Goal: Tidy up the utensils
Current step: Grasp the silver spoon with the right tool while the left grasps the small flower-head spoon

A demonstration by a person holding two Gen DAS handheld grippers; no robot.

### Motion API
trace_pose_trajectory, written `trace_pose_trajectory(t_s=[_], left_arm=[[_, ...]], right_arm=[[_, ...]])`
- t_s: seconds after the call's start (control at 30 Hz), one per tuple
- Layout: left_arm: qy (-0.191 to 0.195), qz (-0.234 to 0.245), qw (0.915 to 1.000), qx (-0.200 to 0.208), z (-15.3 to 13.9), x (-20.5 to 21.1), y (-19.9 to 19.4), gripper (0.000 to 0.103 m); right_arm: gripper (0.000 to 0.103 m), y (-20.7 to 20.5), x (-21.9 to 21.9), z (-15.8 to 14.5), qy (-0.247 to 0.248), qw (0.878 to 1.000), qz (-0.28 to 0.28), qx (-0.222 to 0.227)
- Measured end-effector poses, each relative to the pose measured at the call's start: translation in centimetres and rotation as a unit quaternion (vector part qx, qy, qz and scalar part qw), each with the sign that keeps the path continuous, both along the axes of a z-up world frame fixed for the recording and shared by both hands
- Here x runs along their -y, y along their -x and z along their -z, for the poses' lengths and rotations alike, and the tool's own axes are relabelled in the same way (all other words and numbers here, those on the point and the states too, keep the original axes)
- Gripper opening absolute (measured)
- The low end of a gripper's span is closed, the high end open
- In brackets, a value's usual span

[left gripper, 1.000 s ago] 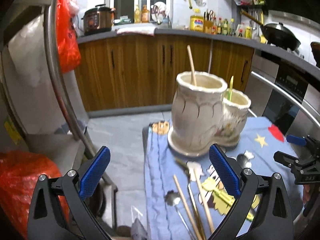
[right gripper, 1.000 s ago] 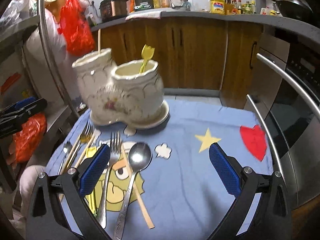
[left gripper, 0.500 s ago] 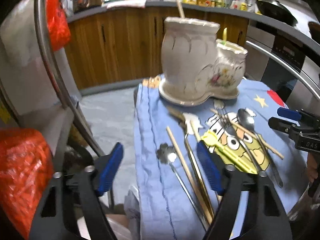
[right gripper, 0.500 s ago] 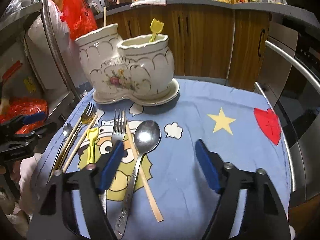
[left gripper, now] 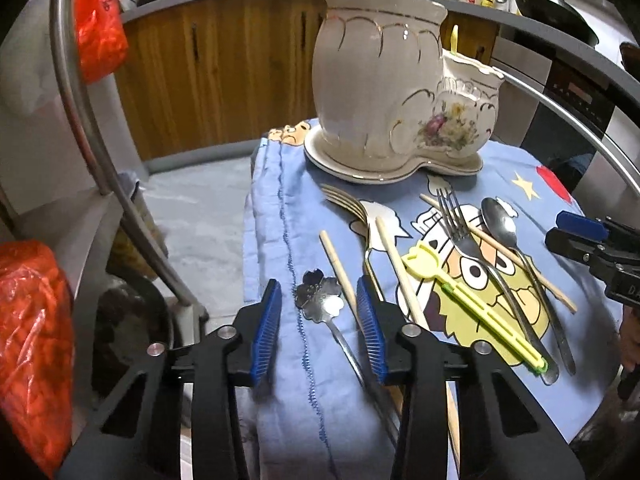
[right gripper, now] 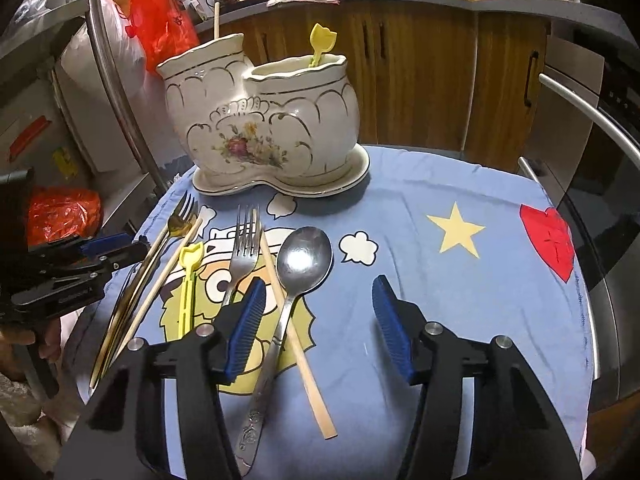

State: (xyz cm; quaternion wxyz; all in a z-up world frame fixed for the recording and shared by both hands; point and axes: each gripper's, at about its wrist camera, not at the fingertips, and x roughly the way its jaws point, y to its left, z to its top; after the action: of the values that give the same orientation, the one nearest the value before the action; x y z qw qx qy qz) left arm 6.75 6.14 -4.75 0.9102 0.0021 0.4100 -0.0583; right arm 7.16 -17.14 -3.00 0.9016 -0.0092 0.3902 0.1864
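Note:
A white ceramic two-pot holder (left gripper: 384, 92) (right gripper: 264, 128) stands at the far side of a blue cartoon cloth (right gripper: 460, 288), with a chopstick and a yellow utensil in it. Loose utensils lie on the cloth: a flower-shaped spoon (left gripper: 320, 300), a gold fork (left gripper: 352, 212), chopsticks (left gripper: 340, 268), a yellow utensil (left gripper: 460, 292) (right gripper: 188, 280), a steel fork (right gripper: 244, 248) and a steel spoon (right gripper: 300, 268). My left gripper (left gripper: 320, 332) is open, its blue pads either side of the flower spoon. My right gripper (right gripper: 320, 328) is open above the steel spoon's handle.
Wooden kitchen cabinets (right gripper: 420, 80) and a cluttered counter run behind the table. A curved steel rail (left gripper: 92, 128) and red plastic bags (left gripper: 32, 340) are on the left. An oven front (right gripper: 608, 184) is on the right.
Both grippers have dropped lower and closer to the cloth. The left jaws have narrowed around the flower spoon. The right jaws have narrowed too, over the steel spoon.

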Motion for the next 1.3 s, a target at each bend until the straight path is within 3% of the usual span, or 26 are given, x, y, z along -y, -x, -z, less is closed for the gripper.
trace_pose_trajectory(t_s=[0.2, 0.3, 0.43, 1.0, 1.07, 1.1, 1.13, 1.3], left_arm=[[-0.004, 0.005, 1.0, 0.007, 0.3, 0.2, -0.1, 0.036], [-0.019, -0.001, 0.9998, 0.007, 0.5, 0.2, -0.2, 0.017], [-0.014, -0.004, 0.9998, 0.011, 0.6, -0.3, -0.1, 0.01], [0.011, 0.0, 0.9995, 0.028, -0.5, -1.0, 0.4, 0.004], [0.013, 0.0, 0.9995, 0.028, -0.5, -1.0, 0.3, 0.004], [0.013, 0.0, 0.9995, 0.028, -0.5, -1.0, 0.3, 0.004], [0.013, 0.0, 0.9995, 0.028, -0.5, -1.0, 0.3, 0.004], [0.016, -0.001, 0.9995, 0.028, -0.6, -1.2, 0.3, 0.004]], right_arm=[[0.049, -0.4, 0.1, 0.4, 0.002, 1.0, 0.0, -0.004], [0.046, -1.0, 0.1, 0.6, -0.003, 1.0, 0.001, -0.006], [0.046, -1.6, -0.4, 0.8, -0.017, 1.0, -0.006, -0.017], [0.046, -5.0, -2.5, 2.4, 0.011, 0.999, -0.017, -0.044], [0.041, -4.9, -3.2, 2.5, 0.038, 0.998, -0.023, -0.037], [0.028, -4.9, -3.4, 2.5, 0.047, 0.998, -0.021, -0.034], [0.022, -4.8, -3.4, 2.5, 0.047, 0.998, -0.019, -0.033], [0.01, -5.1, -2.7, 2.6, 0.023, 0.999, -0.012, -0.04]])
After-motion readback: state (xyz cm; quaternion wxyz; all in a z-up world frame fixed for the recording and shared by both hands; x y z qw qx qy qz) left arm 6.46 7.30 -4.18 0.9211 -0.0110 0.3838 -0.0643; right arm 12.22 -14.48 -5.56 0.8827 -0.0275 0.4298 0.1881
